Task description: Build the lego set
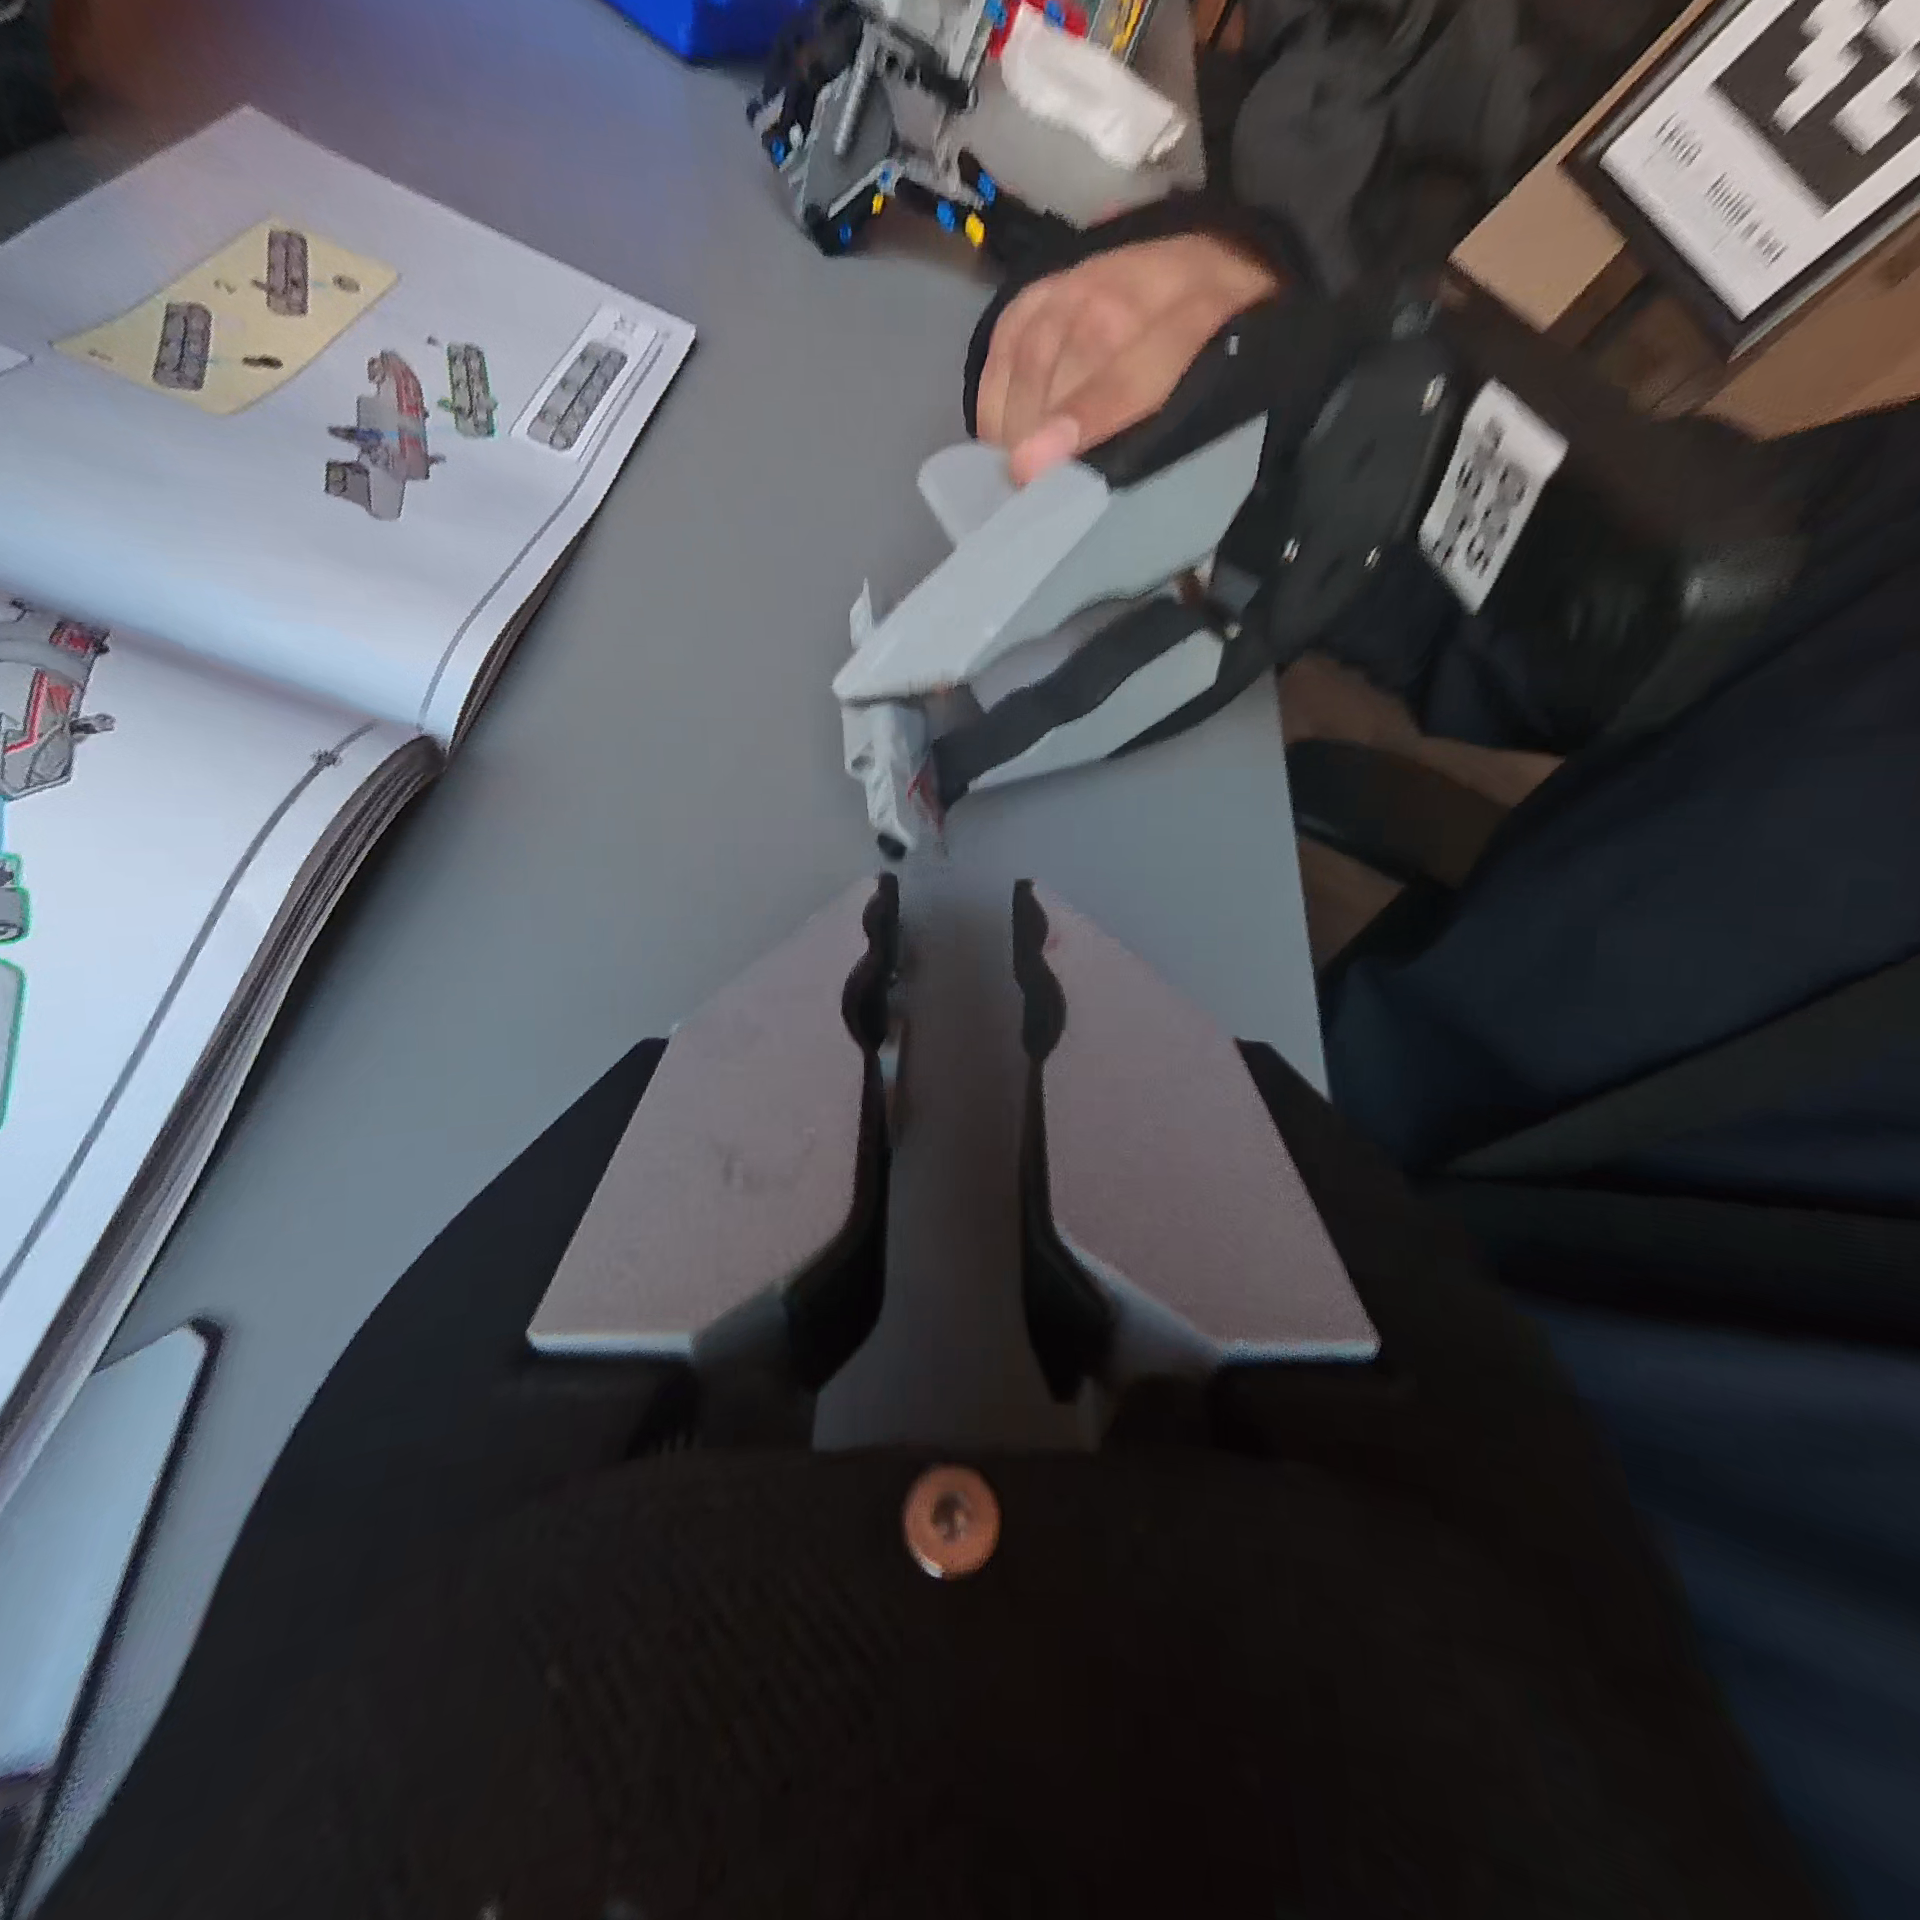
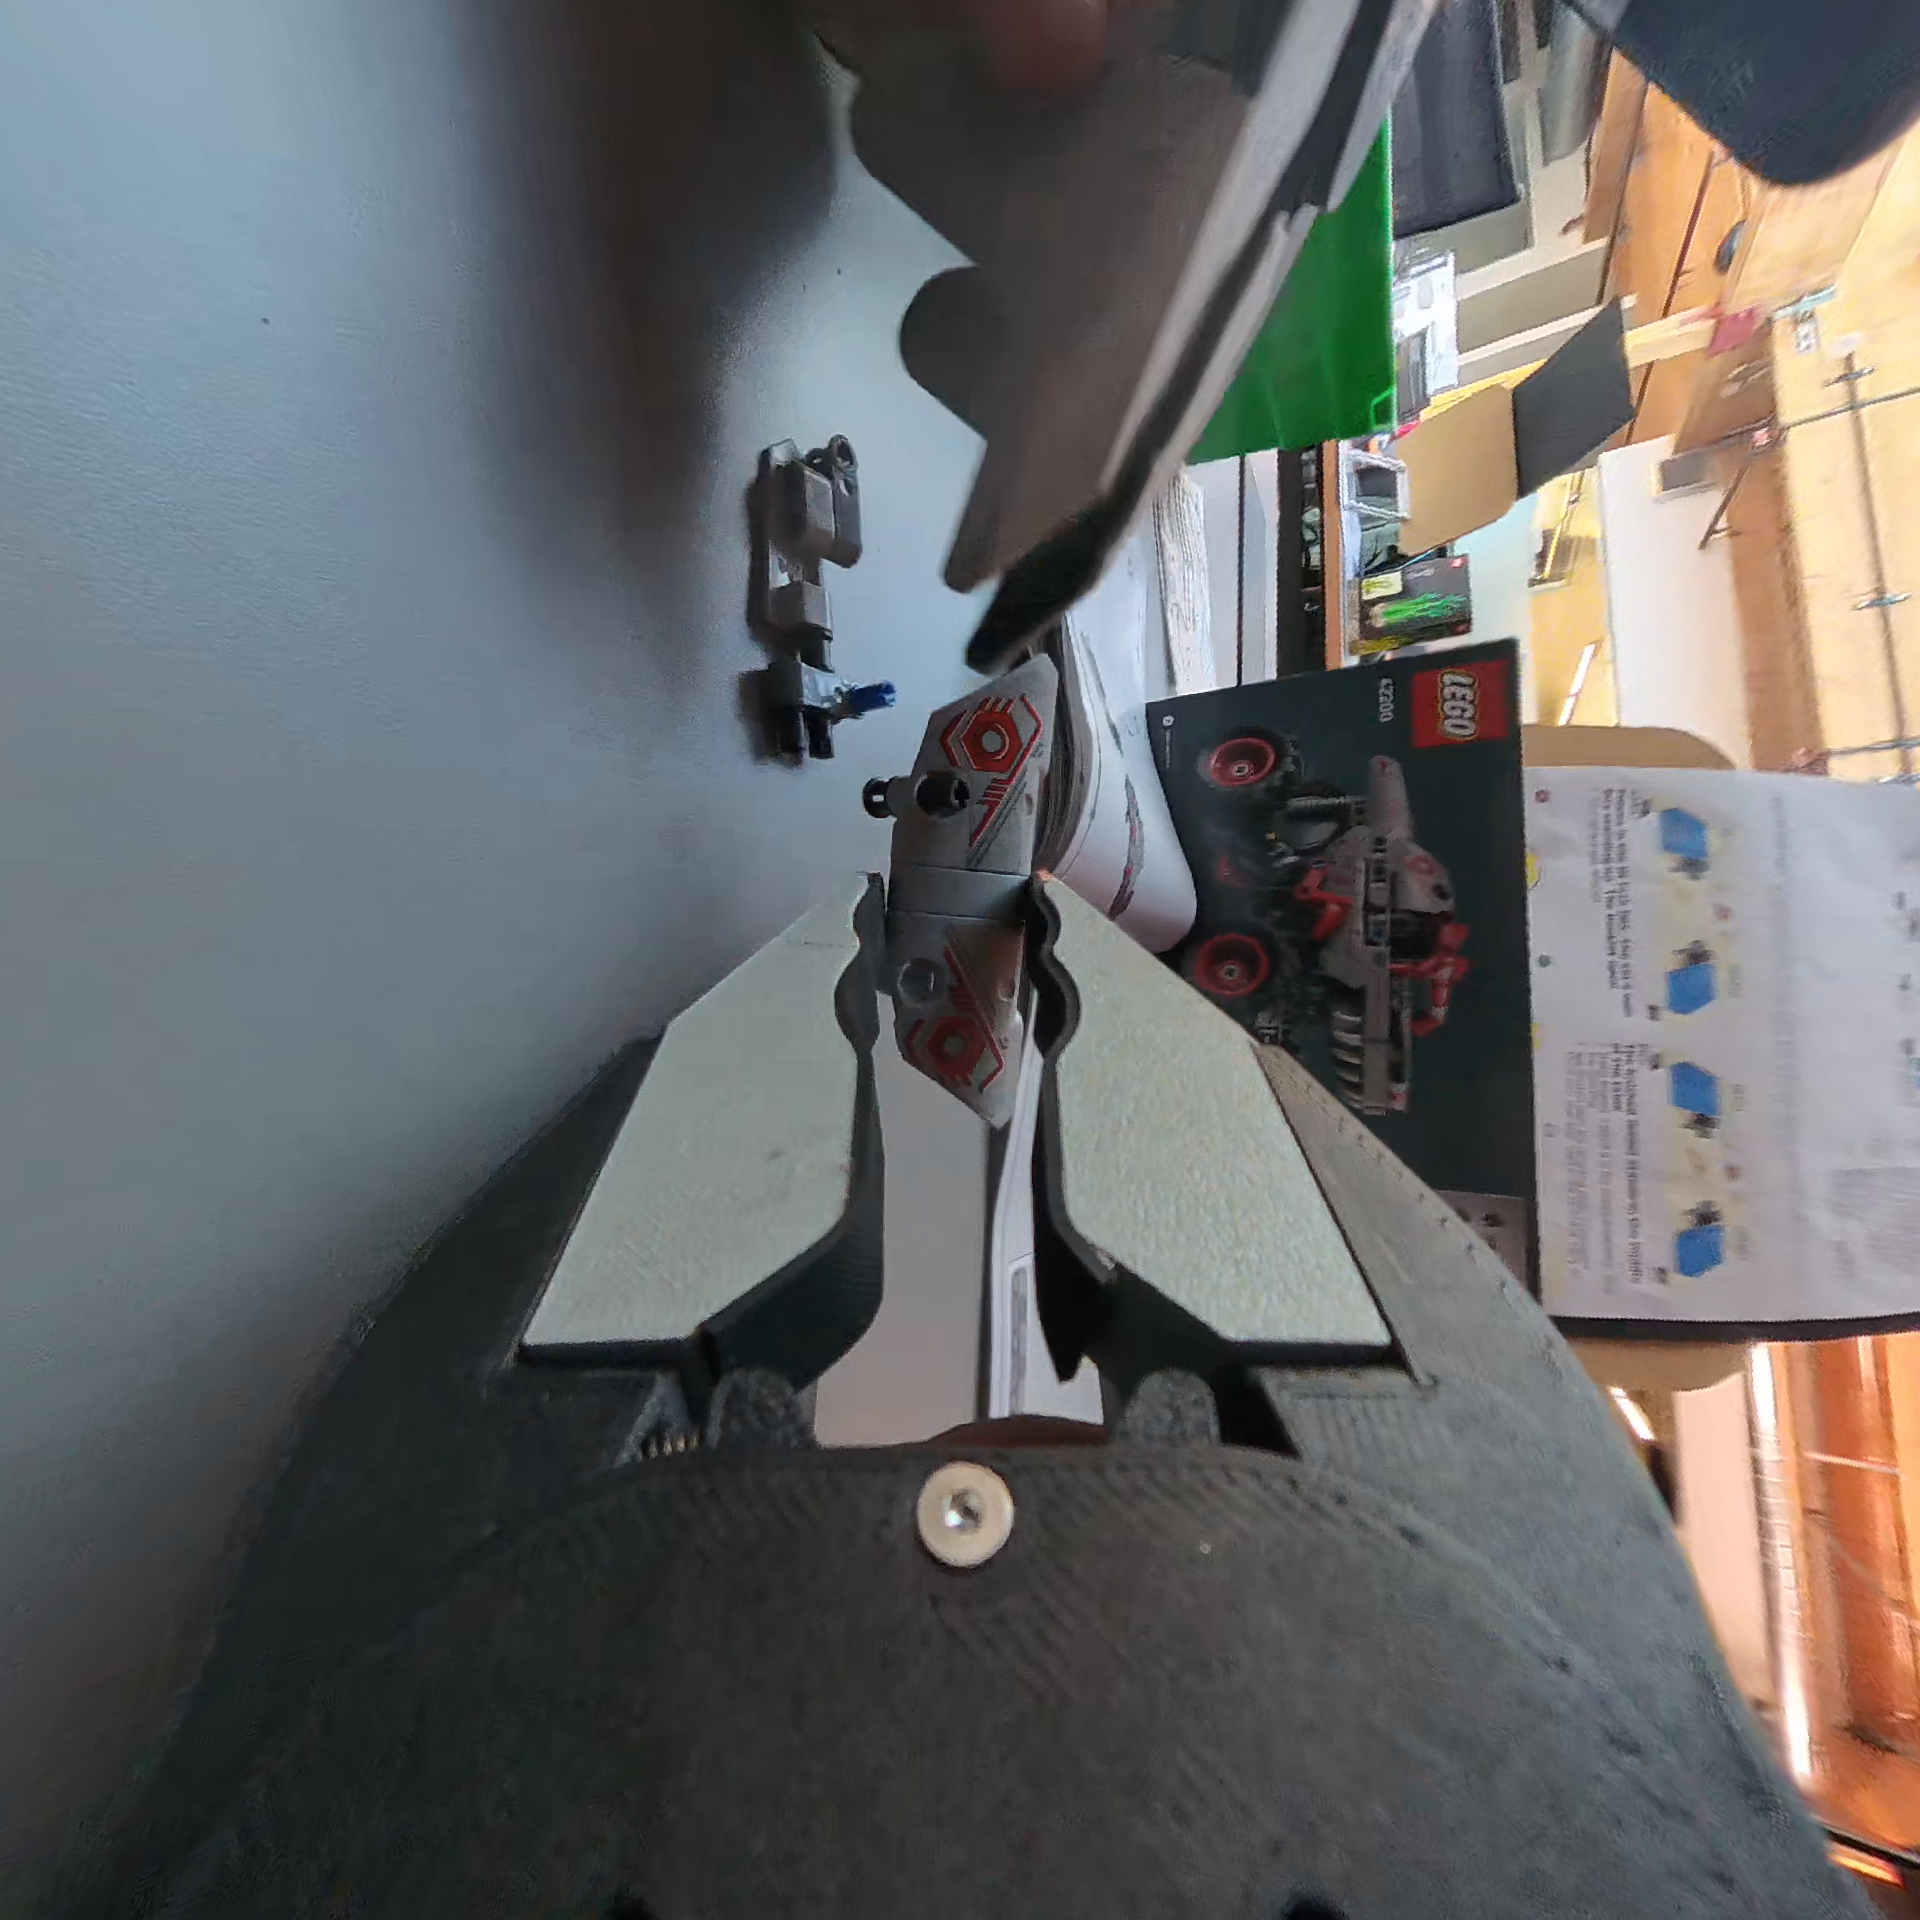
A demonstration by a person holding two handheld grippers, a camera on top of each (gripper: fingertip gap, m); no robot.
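Two grippers meet near the tabletop's edge, the right gripper (image 2: 954,899) clamping a grey-and-red panel piece (image 2: 966,914), the left gripper (image 1: 951,894) narrowly parted and empty, while the truck (image 1: 883,114) at the far edge looks only partly built

Greys, black, red accents

Grey table (image 1: 644,582); white instruction booklet (image 1: 260,623) with pale yellow panel; light grey fingers (image 1: 727,1143) with black pads on left gripper (image 1: 951,894). Same grey and black on right gripper (image 2: 951,899), clamping grey lego panel piece (image 2: 961,935) patterned with red hexagons and stripes. Grey and black small assembly (image 2: 805,582) with blue pin. Dark box (image 2: 1351,894) picturing red-wheeled truck. Green board (image 2: 1320,343).
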